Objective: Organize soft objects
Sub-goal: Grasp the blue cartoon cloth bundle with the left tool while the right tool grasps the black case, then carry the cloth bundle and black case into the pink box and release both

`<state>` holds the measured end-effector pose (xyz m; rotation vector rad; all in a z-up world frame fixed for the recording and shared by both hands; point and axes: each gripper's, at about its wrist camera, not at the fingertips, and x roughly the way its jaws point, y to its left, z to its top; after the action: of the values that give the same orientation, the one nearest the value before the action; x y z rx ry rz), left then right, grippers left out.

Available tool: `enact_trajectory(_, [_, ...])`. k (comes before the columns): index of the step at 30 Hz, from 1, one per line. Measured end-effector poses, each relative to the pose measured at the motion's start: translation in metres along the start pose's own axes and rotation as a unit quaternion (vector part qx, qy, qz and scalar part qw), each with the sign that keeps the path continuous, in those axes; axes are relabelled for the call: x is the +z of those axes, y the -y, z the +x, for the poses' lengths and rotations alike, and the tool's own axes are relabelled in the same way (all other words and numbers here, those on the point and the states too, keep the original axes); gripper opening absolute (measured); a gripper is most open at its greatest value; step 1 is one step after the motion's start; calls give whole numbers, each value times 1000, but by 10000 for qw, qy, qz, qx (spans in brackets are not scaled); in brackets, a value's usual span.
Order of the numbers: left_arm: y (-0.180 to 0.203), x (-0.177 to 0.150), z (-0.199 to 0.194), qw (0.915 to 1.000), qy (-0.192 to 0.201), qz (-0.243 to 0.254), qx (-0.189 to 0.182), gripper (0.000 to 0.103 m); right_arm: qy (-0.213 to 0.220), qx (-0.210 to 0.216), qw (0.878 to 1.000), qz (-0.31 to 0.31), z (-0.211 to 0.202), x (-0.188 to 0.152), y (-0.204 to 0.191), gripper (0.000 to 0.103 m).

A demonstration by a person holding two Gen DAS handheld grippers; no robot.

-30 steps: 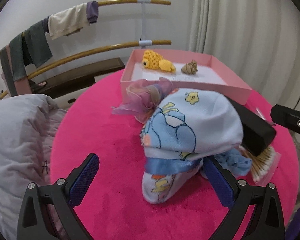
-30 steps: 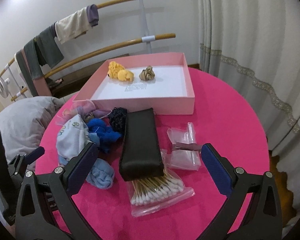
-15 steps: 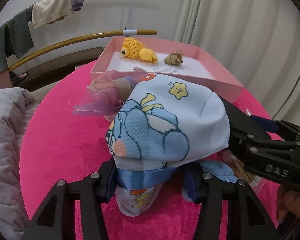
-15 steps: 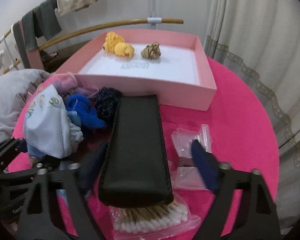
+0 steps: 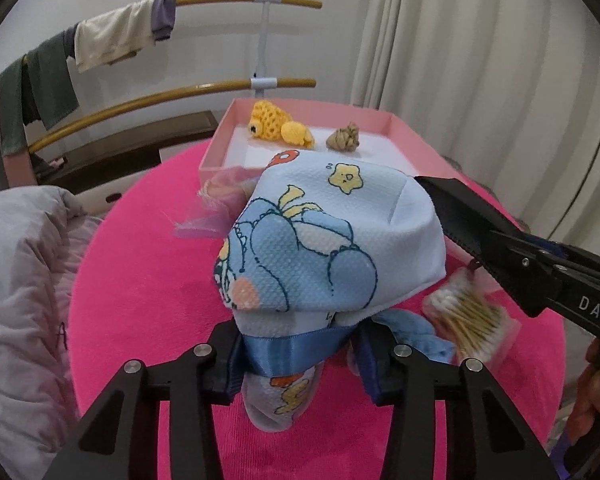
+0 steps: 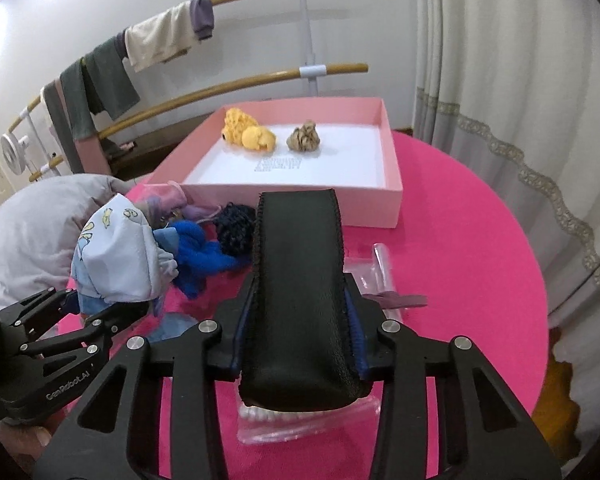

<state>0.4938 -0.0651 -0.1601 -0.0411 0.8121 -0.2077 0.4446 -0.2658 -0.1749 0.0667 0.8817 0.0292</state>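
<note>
While both tools bear on the pink table [image 6: 480, 240], we list by size. Item one: printed blue cloth [image 5: 324, 248], centre of the left wrist view, its ribboned neck between the pads of the left gripper [image 5: 300, 356], which pinches it; in the right wrist view it sits at left [image 6: 116, 256]. Item two: black leather case [image 6: 300, 304], lower centre there, clamped at its near end by the right gripper [image 6: 300, 356], far end pointing at the pink box [image 6: 388, 196] in the upper centre. Against a second earlier, we note both pairs of jaws stood wide and have just been closing, each now with its item between. Looks: cloth pale blue, waffle-textured, cartoon outlines, yellow star; case matte, stitched edges. Smaller: cotton swabs [image 5: 468, 316] bagged, right of the cloth.
</note>
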Motion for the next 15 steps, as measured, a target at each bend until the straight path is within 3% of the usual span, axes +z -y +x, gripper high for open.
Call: enact_trajectory(15, [12,-20,-99,9978,656,77,46,42,496,142,9986,-106,-62,-2,-17,37])
